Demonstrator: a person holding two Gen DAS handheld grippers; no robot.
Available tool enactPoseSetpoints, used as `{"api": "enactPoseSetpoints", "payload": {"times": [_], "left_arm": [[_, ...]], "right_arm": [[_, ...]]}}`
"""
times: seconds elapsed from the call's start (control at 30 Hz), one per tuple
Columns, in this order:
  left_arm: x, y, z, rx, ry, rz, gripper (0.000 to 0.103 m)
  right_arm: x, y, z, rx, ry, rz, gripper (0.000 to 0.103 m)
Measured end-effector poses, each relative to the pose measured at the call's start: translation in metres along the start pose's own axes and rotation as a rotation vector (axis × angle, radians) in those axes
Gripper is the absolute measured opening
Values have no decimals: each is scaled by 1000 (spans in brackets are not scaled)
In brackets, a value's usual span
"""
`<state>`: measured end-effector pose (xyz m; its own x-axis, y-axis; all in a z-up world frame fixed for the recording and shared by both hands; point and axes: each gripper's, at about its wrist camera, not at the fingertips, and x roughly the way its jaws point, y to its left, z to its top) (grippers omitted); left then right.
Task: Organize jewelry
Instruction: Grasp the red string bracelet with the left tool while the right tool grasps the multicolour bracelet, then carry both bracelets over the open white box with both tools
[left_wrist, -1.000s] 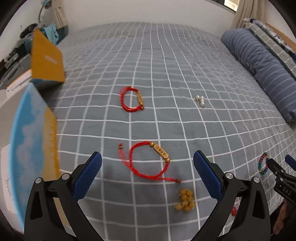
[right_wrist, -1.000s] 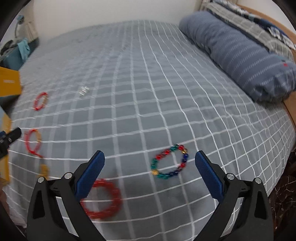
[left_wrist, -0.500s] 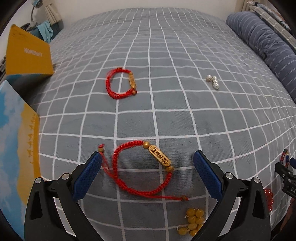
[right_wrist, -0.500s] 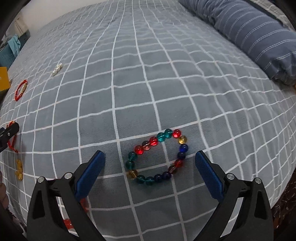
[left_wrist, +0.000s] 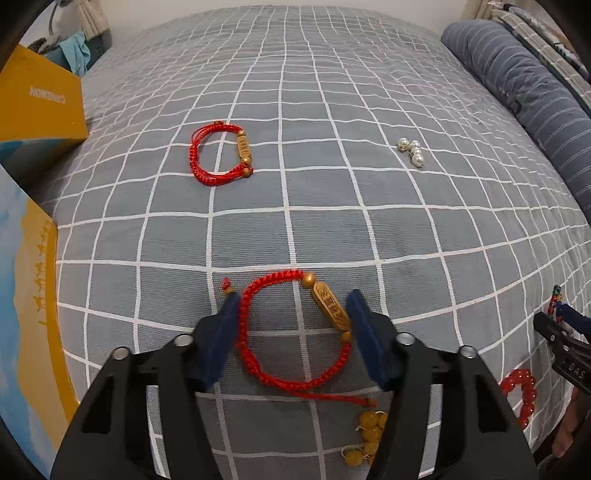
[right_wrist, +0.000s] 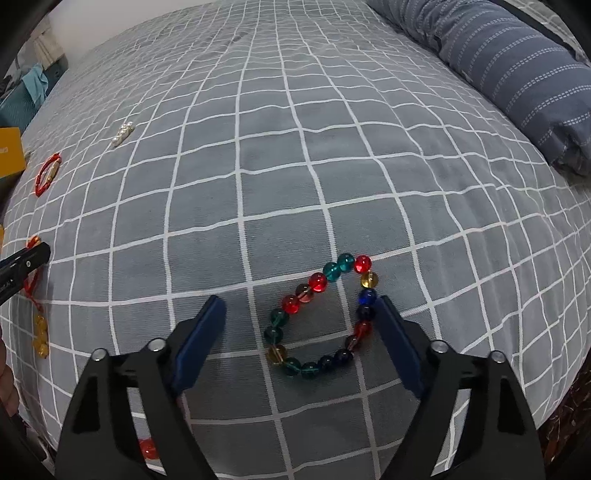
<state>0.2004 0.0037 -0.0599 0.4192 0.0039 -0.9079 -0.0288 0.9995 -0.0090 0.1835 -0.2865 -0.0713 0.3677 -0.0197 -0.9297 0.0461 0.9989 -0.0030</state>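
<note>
A red cord bracelet with a gold bar (left_wrist: 275, 276) lies on the grey checked bedspread (left_wrist: 332, 110) between the fingers of my left gripper (left_wrist: 291, 306). The jaws are closing, and the pads stand right at its two sides without squeezing it. My right gripper (right_wrist: 300, 301) is closing too, around a multicoloured glass bead bracelet (right_wrist: 318, 281). Its right pad (right_wrist: 395, 332) is against the blue beads, while the left pad stays clear of them.
On the bed also lie a second red cord bracelet (left_wrist: 218, 155), pearl beads (left_wrist: 412, 151), yellow beads (left_wrist: 369, 432) and a red bead bracelet (left_wrist: 522, 387). Yellow boxes (left_wrist: 40, 107) stand at the left. A striped pillow (right_wrist: 517, 74) lies at the right, and the bed's edge is near.
Both grippers have come down close to the bedspread, each over its bracelet. Both pairs of jaws have narrowed from wide open, the left more than the right.
</note>
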Motion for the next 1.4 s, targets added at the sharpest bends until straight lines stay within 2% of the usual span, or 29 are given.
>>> {"api": "enactPoseSetpoints", "payload": {"times": [0.1, 0.2, 0.27, 0.33, 0.8, 0.83, 1.4], "left_arm": [[0, 2, 1, -2, 0, -6, 44], [-2, 2, 1, -1, 1, -14, 31], [-3, 2, 0, 1, 1, -21, 13], [-4, 1, 0, 4, -5, -25, 11], [-23, -1, -3, 11, -56, -33, 11], [-25, -1, -4, 14, -60, -32, 11], [-56, -6, -8, 41, -115, -47, 11]], "right_arm": [[1, 4, 2, -4, 0, 11, 64], [0, 5, 1, -8, 0, 29, 47], [-2, 4, 0, -11, 0, 39, 27], [-3, 8, 1, -27, -4, 24, 18], [-11, 2, 3, 1, -38, 22, 17], [-13, 3, 3, 3, -41, 20, 10], [-42, 9, 2, 6, -107, 23, 9]]}}
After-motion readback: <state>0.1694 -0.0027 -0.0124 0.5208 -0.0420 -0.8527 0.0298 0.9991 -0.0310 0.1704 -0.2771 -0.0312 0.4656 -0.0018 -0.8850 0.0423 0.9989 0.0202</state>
